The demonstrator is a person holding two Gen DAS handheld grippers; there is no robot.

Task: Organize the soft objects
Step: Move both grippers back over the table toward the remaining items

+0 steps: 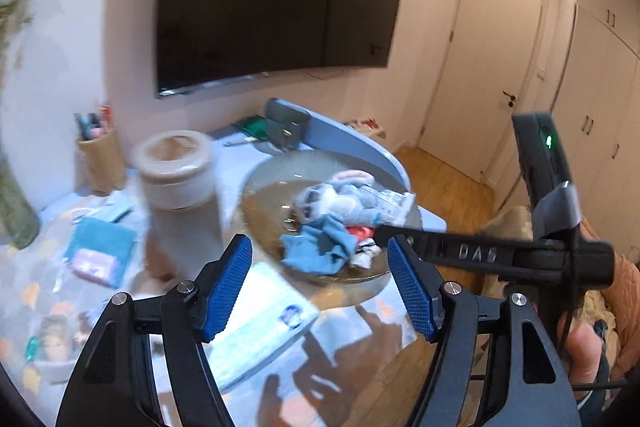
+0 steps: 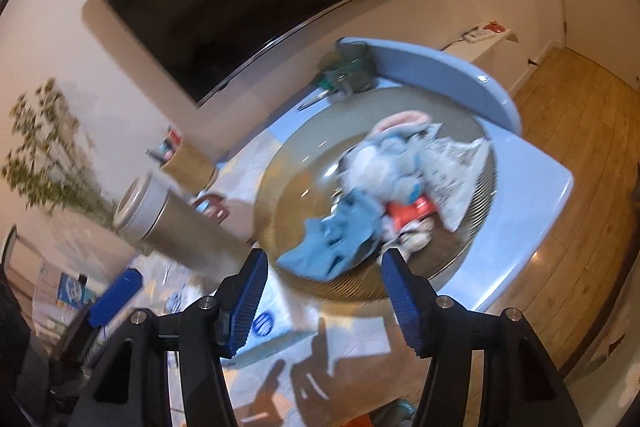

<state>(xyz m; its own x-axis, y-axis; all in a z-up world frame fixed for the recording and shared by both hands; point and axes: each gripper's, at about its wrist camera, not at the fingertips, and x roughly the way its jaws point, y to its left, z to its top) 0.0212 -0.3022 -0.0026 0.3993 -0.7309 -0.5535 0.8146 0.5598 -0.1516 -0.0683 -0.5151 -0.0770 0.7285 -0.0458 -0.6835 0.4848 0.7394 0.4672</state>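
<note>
Hovering over the table, both grippers empty, jaws parted with nothing between the pads. No earlier view to compare.

Landmark: round glass plate [image 1: 276, 163], everything placed off it.

Left of plate: tan pen holder [image 1: 102, 157], then a tall lidded canister [image 1: 176, 167] just beside the plate's left rim. A flat teal pouch [image 1: 102, 247] lies well to the left, nearer the camera. A pale packet [image 1: 260, 319] sits just off the plate's near edge, below the left gripper [image 1: 320, 291].

On plate: soft pile sits right of centre. Blue cloth [image 1: 320, 247] is at the near edge, crumpled, long axis roughly left-right. Behind it is a grey-blue plush toy [image 1: 340, 199], and to its right a printed wrapper [image 1: 394, 201]. Something red [image 1: 358, 231] is wedged under the plush.

Key relation: in the right wrist view the blue cloth [image 2: 336, 243] lies straight ahead of the right gripper [image 2: 324, 295], just above and between its fingertips. The left gripper is also lined up on it, but the right gripper's finger crosses in from the right over the pile. Right looks nearer, judging by that. Likely a short forward-down reach.

Right of plate: table edge, wood floor beyond.

Hard to read: heavy motion blur; the red item and the small striped bits beside it are unidentifiable. Whether the cloth overhangs the rim, can't tell.
</note>
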